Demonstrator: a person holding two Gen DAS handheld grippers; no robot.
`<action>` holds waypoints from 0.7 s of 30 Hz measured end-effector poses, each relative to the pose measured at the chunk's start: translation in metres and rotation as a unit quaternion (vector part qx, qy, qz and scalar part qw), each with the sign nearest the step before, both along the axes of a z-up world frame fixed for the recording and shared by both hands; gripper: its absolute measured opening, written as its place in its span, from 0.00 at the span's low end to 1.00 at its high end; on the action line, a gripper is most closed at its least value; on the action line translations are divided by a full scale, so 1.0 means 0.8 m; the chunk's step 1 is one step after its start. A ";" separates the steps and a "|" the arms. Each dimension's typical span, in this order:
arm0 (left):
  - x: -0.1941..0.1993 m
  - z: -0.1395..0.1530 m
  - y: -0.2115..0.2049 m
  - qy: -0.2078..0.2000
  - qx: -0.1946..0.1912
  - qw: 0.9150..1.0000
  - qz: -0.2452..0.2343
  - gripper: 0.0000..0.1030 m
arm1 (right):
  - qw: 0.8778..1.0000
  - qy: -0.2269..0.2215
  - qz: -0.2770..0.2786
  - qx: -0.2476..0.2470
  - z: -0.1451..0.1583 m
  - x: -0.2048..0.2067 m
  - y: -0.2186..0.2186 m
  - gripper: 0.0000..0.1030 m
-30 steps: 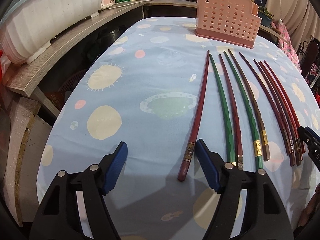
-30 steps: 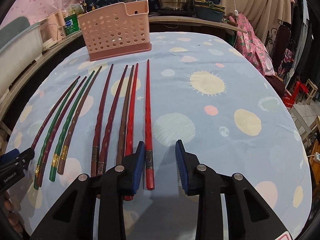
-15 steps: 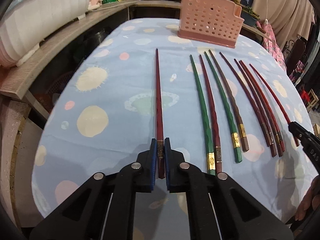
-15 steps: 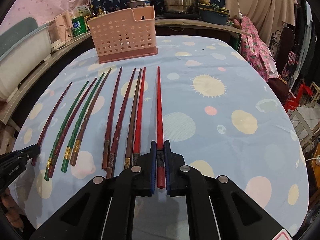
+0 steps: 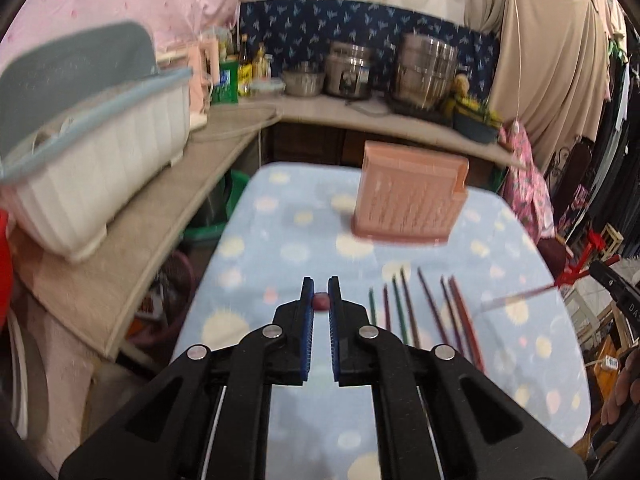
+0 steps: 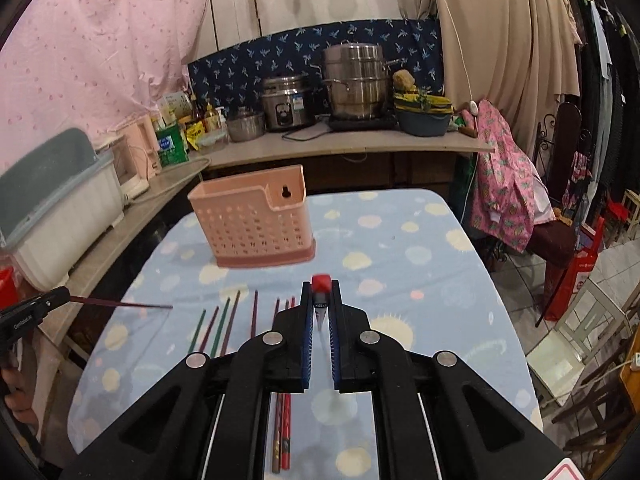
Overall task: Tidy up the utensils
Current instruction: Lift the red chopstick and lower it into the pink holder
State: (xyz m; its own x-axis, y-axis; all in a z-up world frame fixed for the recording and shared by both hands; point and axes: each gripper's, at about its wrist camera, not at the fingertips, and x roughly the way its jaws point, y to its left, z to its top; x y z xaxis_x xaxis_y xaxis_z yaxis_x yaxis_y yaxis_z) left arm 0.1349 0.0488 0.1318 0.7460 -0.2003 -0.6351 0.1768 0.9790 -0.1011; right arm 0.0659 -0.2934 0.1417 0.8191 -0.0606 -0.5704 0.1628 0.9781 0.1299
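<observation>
In the left wrist view my left gripper (image 5: pixel 321 285) is shut on a dark red chopstick (image 5: pixel 321 302), lifted off the table and seen end-on between the blue pads. In the right wrist view my right gripper (image 6: pixel 321 287) is shut on a bright red chopstick (image 6: pixel 321 282), also held in the air. Several green, brown and red chopsticks (image 5: pixel 404 312) (image 6: pixel 224 322) lie side by side on the blue spotted cloth. The pink perforated holder (image 5: pixel 408 200) (image 6: pixel 252 224) stands upright at the table's far end. Each view shows the other gripper (image 5: pixel 616 286) (image 6: pixel 28 312) at its edge.
A white dish bin (image 5: pixel 92 168) sits on the wooden counter (image 5: pixel 160 216) to the left. Steel pots (image 6: pixel 352 80) stand on the back counter. A chair draped with pink cloth (image 6: pixel 504 196) stands right of the table. The table edge (image 6: pixel 508 320) drops off on the right.
Both grippers closed, each on the outermost chopstick on its side of the row. Both then rose well above the table with their chopsticks, tilting up towards the holder.
</observation>
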 end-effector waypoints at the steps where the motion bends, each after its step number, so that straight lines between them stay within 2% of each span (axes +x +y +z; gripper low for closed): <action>1: 0.011 0.013 -0.001 -0.007 -0.002 1.000 0.000 0.07 | 1.000 -0.006 0.002 0.001 0.010 0.010 -0.002 0.07; 10: 0.104 0.120 -0.031 -0.074 -0.025 0.997 0.003 0.07 | 0.997 -0.068 0.017 0.032 0.099 0.097 -0.013 0.07; 15: 0.138 0.182 -0.047 -0.135 -0.066 0.989 0.014 0.07 | 0.992 -0.112 0.021 0.062 0.136 0.146 -0.014 0.07; 18: 0.160 0.200 -0.055 -0.154 -0.086 0.984 0.021 0.07 | 0.989 -0.123 0.024 0.077 0.144 0.180 -0.013 0.07; 21: 0.186 0.199 -0.072 -0.160 -0.086 0.983 0.024 0.07 | 0.988 -0.120 0.031 0.092 0.146 0.212 -0.009 0.07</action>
State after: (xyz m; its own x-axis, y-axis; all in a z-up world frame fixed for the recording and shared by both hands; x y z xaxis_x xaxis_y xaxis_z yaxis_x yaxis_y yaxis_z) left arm 0.2837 -0.0086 0.2907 0.9134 -0.2437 -0.3260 0.1805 0.9604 -0.2122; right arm 0.2354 -0.3009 0.2584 0.9312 0.0806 -0.3554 0.0458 0.9416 0.3335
